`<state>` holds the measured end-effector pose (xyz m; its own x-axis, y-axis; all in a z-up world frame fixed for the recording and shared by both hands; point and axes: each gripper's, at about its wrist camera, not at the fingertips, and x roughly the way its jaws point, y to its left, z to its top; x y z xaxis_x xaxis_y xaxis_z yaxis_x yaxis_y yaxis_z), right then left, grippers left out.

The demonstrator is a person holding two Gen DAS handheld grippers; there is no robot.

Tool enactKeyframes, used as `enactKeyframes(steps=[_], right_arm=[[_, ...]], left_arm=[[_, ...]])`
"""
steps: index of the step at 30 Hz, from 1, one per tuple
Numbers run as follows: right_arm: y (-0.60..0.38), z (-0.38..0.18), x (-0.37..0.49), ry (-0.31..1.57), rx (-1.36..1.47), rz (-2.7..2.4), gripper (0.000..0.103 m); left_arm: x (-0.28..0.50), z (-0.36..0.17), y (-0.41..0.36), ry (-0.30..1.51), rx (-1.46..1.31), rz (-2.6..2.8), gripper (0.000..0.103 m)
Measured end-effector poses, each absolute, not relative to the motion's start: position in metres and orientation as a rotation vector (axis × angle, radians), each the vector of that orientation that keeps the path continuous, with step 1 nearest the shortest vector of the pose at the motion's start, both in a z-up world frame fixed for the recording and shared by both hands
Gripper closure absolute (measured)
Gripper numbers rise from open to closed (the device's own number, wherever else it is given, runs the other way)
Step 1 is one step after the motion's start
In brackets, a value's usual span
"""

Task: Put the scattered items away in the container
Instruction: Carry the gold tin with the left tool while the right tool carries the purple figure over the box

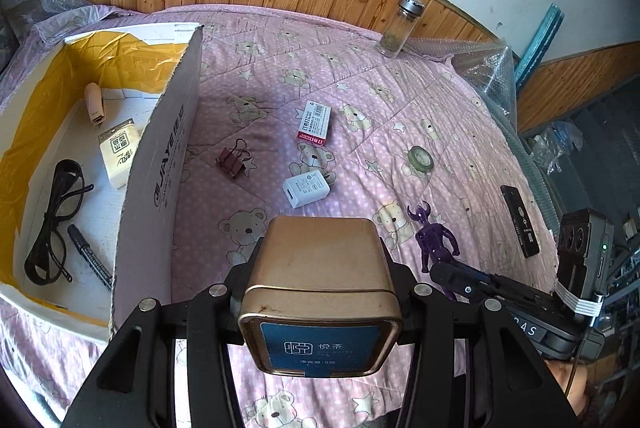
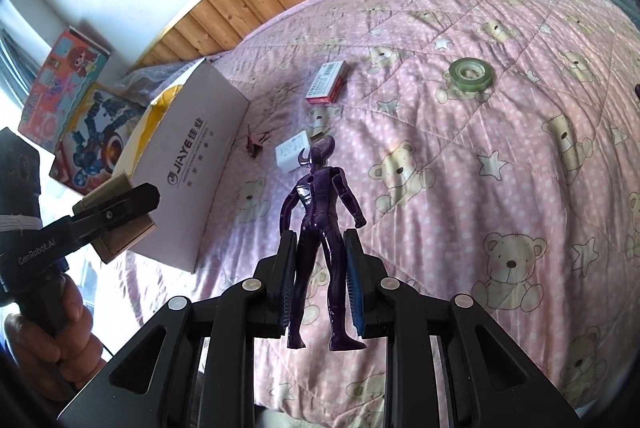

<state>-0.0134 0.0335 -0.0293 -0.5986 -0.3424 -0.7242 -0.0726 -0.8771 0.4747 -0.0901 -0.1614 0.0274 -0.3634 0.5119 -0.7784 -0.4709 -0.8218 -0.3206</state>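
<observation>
Two tongs, each full.

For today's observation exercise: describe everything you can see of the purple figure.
The purple figure is a glossy, dark, plastic-looking humanoid toy with a horned head, jointed arms hanging slightly out, and two straight legs. It faces away from the right wrist camera. The right gripper is shut on its legs, blue pads pressing each side, feet sticking out behind the pads. It is held above the pink quilt, apparently not touching it.
</observation>
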Motion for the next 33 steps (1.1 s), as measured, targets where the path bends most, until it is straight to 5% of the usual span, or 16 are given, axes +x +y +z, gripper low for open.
enactKeyframes(steps=[33], right_arm=[[-0.07, 0.026, 0.022, -0.318, 1.196, -2.567, 0.079]], left_arm=[[-0.038, 0.06, -0.223, -0.058, -1.133, 2.318, 0.054]])
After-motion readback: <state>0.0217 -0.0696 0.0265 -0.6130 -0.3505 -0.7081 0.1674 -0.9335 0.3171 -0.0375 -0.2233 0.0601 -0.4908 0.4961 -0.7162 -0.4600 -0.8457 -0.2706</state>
